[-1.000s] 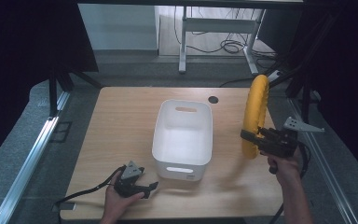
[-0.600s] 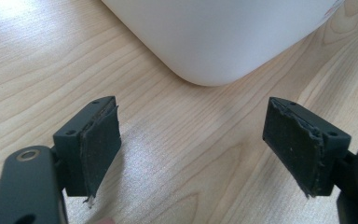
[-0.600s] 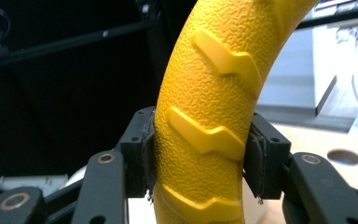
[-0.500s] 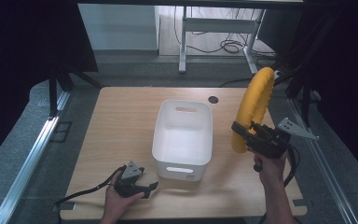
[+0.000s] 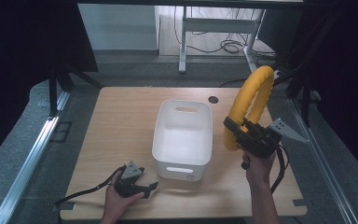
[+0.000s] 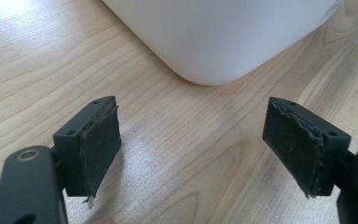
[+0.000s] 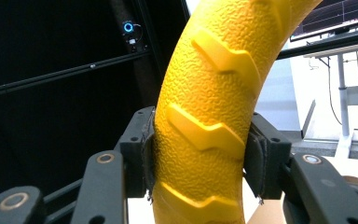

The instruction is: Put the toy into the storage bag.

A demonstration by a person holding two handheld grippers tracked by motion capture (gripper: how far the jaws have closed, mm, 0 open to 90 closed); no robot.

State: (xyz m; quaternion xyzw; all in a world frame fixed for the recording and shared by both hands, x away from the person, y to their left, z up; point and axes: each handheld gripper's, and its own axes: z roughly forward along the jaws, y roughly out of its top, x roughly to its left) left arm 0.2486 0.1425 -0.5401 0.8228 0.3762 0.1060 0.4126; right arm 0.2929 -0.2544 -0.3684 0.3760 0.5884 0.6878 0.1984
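White bin (image 5: 182, 135) at table (image 5: 121, 121) centre, open top, handle slot in near wall; dark round hole (image 5: 213, 99) in tabletop at bin's 1 o'clock. Bin sits between the two grippers.

Right gripper (image 5: 242, 135) at bin's 3 o'clock, raised off table, pads clamped on both flanks of yellow ring (image 5: 249, 102); ribbed tread between jaws in right gripper view (image 7: 205, 140). Ring arcs up toward 12 o'clock from gripper, above table's right edge.

Left gripper (image 5: 150, 187) rests on table at bin's 7 o'clock, jaws spread wide, nothing between pads (image 6: 100, 144); bin corner (image 6: 214, 42) just ahead.
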